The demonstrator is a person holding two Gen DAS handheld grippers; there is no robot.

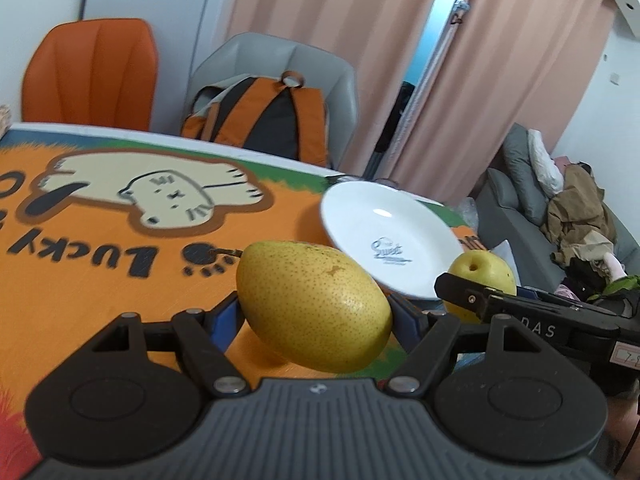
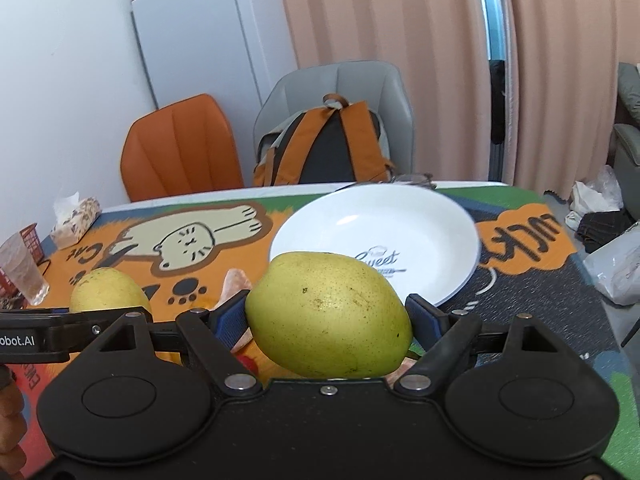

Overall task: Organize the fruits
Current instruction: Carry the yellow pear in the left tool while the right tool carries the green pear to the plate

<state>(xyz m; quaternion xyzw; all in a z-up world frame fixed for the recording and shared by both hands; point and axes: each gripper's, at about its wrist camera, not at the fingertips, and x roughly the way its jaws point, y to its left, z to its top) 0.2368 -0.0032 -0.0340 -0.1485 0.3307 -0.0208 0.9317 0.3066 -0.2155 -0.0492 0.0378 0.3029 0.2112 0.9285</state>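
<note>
showing only rightward: glass (image 2: 22,270), tissue pack (image 2: 74,216)

1. my left wrist camera sat close behind my left gripper (image 1: 316,300), looking forward and downward over the table (image 1: 100,280).
2. my right wrist camera looked likewise past my right gripper (image 2: 328,312).
3. both views shared the white plate (image 1: 384,220) (image 2: 400,216), chairs and curtain.

Table (image 2: 540,320) covered by an orange, green and black cartoon-cat mat (image 2: 132,240), white plate (image 2: 320,232) lying on the mat, clear glass (image 2: 22,268) and tissue pack (image 2: 74,220) near its left edge
</note>
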